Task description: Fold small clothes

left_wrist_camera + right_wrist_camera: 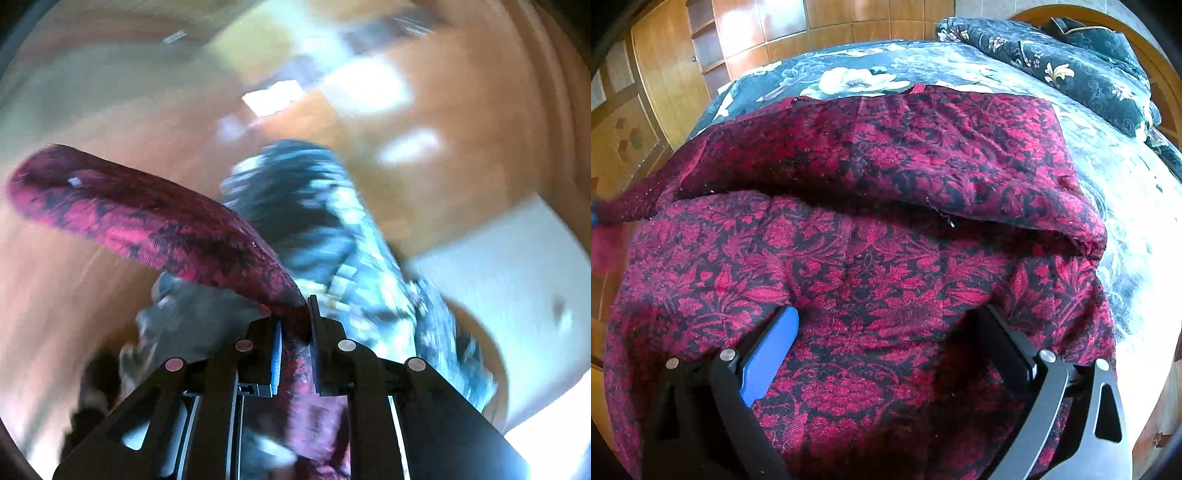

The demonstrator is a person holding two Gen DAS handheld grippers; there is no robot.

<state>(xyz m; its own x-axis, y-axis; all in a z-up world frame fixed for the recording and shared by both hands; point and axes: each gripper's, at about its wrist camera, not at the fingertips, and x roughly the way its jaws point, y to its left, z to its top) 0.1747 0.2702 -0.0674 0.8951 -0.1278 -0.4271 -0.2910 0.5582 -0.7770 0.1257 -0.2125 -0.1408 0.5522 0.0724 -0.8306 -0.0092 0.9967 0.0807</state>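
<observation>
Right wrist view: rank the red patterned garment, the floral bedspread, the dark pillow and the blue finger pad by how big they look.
1. red patterned garment, though nearness to the camera inflates it
2. floral bedspread, mostly covered
3. dark pillow
4. blue finger pad

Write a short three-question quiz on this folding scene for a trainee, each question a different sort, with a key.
1. True or false: the left gripper is shut on the red and black garment.
2. Multiple choice: the right gripper is
A. open above the garment, gripping nothing
B. shut on a pillow
C. holding a hanger
3. Fill in: the garment lies on a bed whose bedspread has a ______ pattern.

Key:
1. True. In the left wrist view the fabric is pinched between closed fingers.
2. A. Its blue pad and the opposite finger stand wide apart over the cloth.
3. Floral.
</observation>
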